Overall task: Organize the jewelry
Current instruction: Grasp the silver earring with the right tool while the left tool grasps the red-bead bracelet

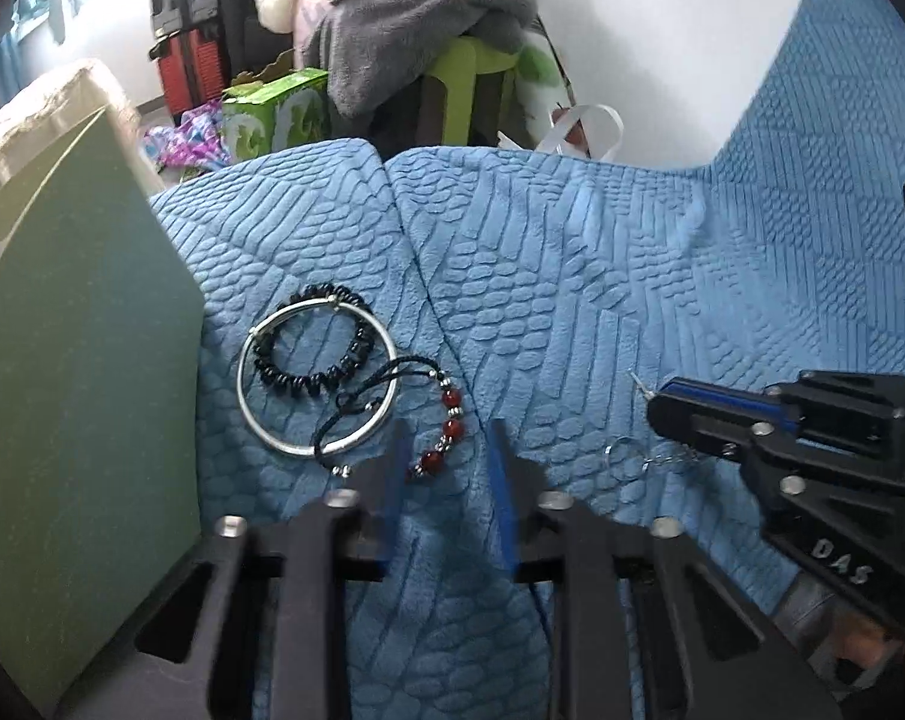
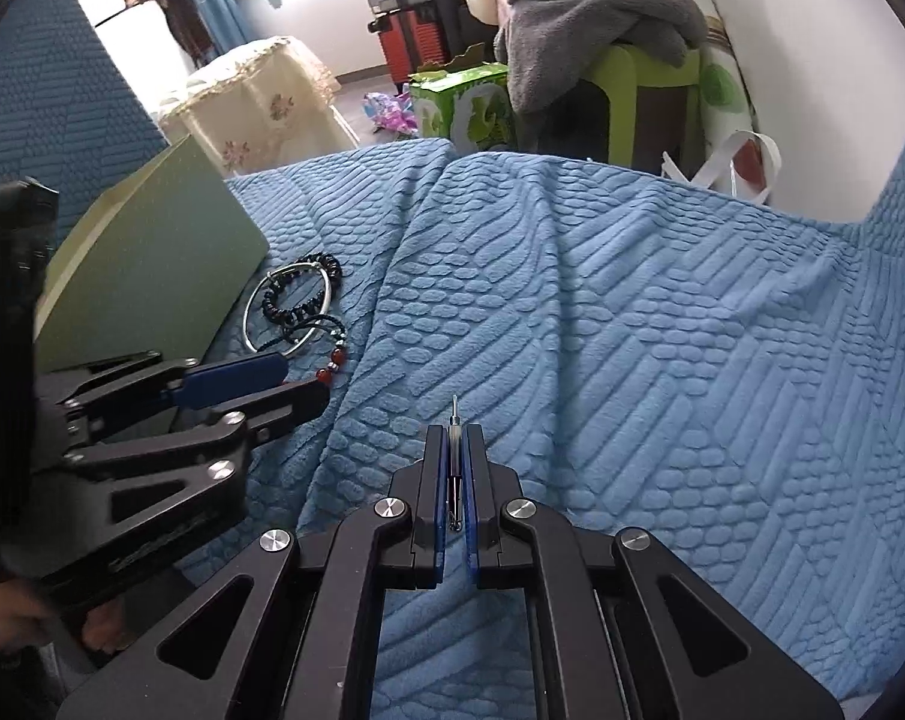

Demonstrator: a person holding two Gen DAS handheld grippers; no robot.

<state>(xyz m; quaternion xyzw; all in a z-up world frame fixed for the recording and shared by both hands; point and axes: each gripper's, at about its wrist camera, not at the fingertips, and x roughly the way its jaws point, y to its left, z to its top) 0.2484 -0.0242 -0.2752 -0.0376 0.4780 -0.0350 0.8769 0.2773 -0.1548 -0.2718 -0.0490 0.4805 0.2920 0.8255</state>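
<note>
Jewelry lies in a small heap on the blue quilted cover (image 1: 572, 300) in the left wrist view: a silver bangle (image 1: 317, 375) ringing a black bead bracelet (image 1: 317, 354), with a black cord strung with red beads (image 1: 446, 429) trailing across its lower edge toward the camera. The left gripper (image 1: 446, 462) hangs just above the cover beside the red beads, its jaws narrow but apart, nothing between them. A green board (image 1: 80, 360) stands touching the cover at the left. To the right the right gripper (image 1: 662, 402) reaches in, and a thin wire earring (image 1: 644, 456) with small hoops dangles below its tip.

In the right wrist view the right gripper (image 2: 454, 438) is closed tight on that earring (image 2: 453, 414); a fine metal pin pokes out past the fingertips and a slim stem shows between the pads. The left gripper (image 2: 284, 384) sits to the left, close to the bangle (image 2: 284, 312) and the red beads (image 2: 335, 360).

Judging by this, sorting has barely started: one earring is lifted, while the bangle, the bead bracelet and the corded beads remain tangled together. No box or tray for them is in view, so where they belong cannot be told.
</note>
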